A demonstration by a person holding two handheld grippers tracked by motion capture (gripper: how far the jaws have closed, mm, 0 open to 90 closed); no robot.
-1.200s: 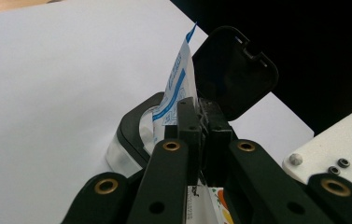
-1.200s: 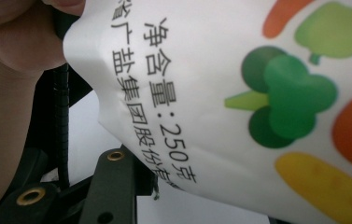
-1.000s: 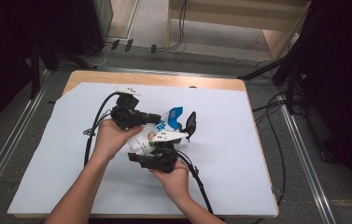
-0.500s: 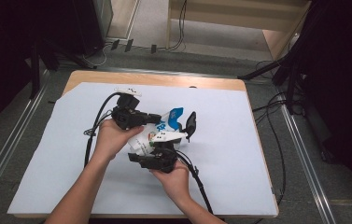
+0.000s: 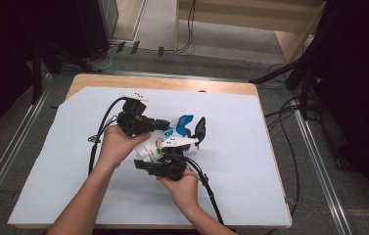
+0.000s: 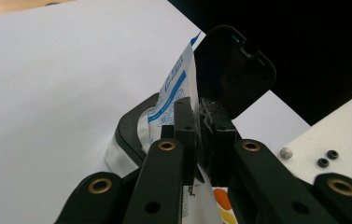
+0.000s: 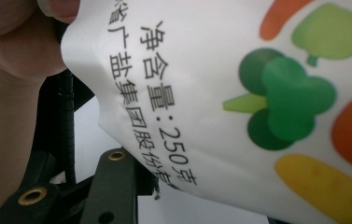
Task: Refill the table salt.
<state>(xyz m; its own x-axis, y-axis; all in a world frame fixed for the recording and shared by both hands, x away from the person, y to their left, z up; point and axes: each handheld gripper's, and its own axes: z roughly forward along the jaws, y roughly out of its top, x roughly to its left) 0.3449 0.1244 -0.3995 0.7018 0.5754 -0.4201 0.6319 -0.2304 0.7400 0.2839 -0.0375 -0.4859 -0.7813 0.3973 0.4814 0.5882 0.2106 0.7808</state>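
Observation:
A white bag with blue print and vegetable pictures stands between my two grippers at the middle of the table. My left gripper is shut on the bag's upper edge; its jaws have just eased slightly but still pinch the film. The bag's end sits in a black box whose lid stands open; the lid shows beside the bag. My right gripper grips the bag's lower part, and the printed bag lies close over its finger.
A white sheet covers the wooden table. Black cables trail from both grippers toward the near edge. The left hand is close to the bag. Metal rails and dark floor surround the table.

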